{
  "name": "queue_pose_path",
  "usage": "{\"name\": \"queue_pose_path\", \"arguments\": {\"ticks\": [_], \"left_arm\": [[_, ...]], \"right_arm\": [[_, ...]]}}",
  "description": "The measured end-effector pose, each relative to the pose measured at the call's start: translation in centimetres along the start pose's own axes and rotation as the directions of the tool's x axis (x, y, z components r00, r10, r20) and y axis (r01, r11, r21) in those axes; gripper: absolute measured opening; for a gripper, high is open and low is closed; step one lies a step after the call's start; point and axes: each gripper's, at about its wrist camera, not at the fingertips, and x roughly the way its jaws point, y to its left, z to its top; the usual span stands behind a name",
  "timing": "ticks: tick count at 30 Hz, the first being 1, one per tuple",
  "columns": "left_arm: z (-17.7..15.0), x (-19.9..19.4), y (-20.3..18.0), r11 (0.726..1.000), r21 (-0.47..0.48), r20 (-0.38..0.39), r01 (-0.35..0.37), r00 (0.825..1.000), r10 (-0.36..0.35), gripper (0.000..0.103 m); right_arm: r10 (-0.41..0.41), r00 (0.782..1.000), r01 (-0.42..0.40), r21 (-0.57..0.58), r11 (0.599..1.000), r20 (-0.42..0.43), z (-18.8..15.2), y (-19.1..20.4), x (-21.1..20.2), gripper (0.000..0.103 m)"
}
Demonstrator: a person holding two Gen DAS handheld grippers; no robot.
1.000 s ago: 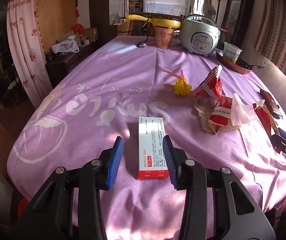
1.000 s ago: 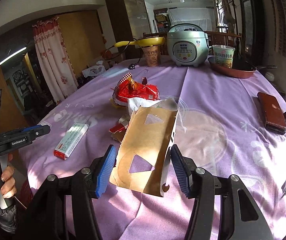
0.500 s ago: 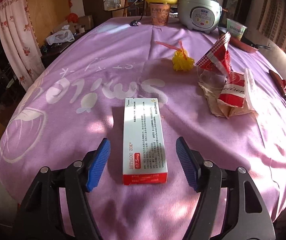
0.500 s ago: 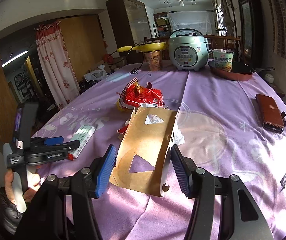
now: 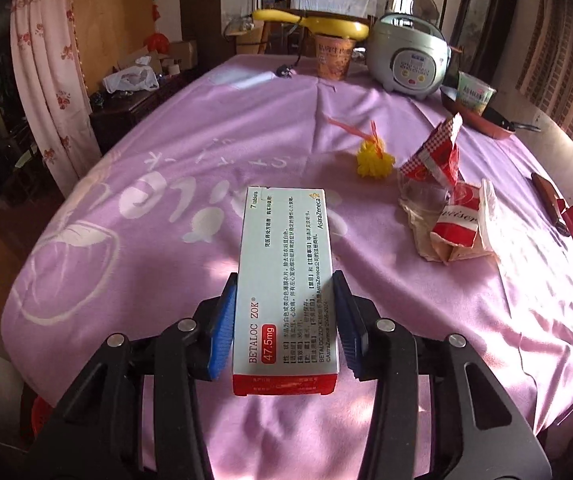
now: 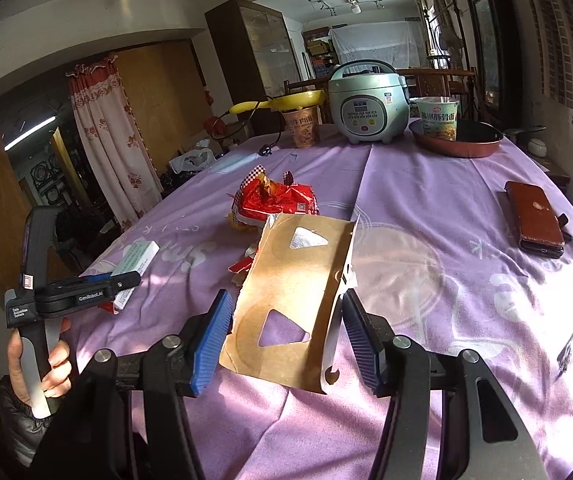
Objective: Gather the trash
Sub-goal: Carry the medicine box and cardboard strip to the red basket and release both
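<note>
My left gripper [image 5: 284, 308] is shut on a white and red medicine box [image 5: 284, 276] and holds it above the purple tablecloth [image 5: 166, 208]. The box also shows in the right wrist view [image 6: 134, 258], held by the left gripper [image 6: 120, 280]. My right gripper [image 6: 286, 336] is shut on a brown paper packet [image 6: 298, 292] with triangular cut-outs. A red snack wrapper [image 6: 276, 202] lies beyond it. In the left wrist view, the red wrappers [image 5: 442, 184] and a yellow scrap [image 5: 374, 160] lie to the right.
A rice cooker [image 6: 368, 106], a noodle cup [image 6: 304, 126], a second cup in a red pan [image 6: 458, 138] and a yellow handled tool [image 5: 314, 24] stand at the far end. A brown wallet [image 6: 534, 218] lies on the right. Curtain [image 5: 42, 72] and cabinet are at left.
My left gripper closed on the medicine box and lifted it off the cloth. My right gripper still holds the brown packet, nearly in place.
</note>
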Motion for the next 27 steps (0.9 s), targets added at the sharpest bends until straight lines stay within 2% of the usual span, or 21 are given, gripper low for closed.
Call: {"name": "queue_pose_path", "arguments": {"ticks": [4, 8, 11, 14, 16, 20, 24, 27], "left_arm": [[-0.5, -4.0, 3.7, 0.997, -0.052, 0.059, -0.052, 0.997, 0.055, 0.045], [-2.7, -7.3, 9.0, 0.98, -0.128, 0.075, -0.153, 0.984, 0.163, 0.045], [-5.8, -9.3, 13.7, 0.95, -0.198, 0.052, -0.243, 0.965, 0.257, 0.045], [-9.7, -10.4, 18.9, 0.902, -0.281, -0.014, -0.328, 0.941, 0.338, 0.045], [-12.7, -10.3, 22.6, 0.865, -0.353, -0.082, -0.357, 0.933, 0.352, 0.045], [-18.8, -8.7, 28.5, 0.799, -0.474, -0.214, -0.37, 0.929, 0.303, 0.045], [-22.5, -6.8, 31.3, 0.768, -0.51, -0.286, -0.387, 0.918, 0.273, 0.046], [-24.0, -6.6, 32.9, 0.754, -0.554, -0.277, -0.354, 0.932, 0.234, 0.047]], "right_arm": [[0.04, 0.999, -0.04, -0.034, 0.999, -0.001, 0.2, 1.8, -0.2, 0.057], [0.102, 0.994, -0.104, -0.08, 0.991, -0.027, 0.3, 4.8, 0.3, 0.057], [0.164, 0.984, -0.171, -0.123, 0.977, -0.066, 0.2, 7.9, 1.3, 0.057], [0.231, 0.965, -0.25, -0.177, 0.952, -0.123, 0.0, 11.8, 2.8, 0.057], [0.276, 0.944, -0.311, -0.209, 0.927, -0.179, -0.4, 15.0, 4.0, 0.057], [0.347, 0.889, -0.426, -0.26, 0.867, -0.299, -1.8, 21.8, 6.5, 0.056], [0.372, 0.832, -0.513, -0.316, 0.798, -0.411, -4.1, 28.9, 8.2, 0.056], [0.365, 0.798, -0.557, -0.357, 0.75, -0.478, -6.0, 33.2, 9.3, 0.056]]}}
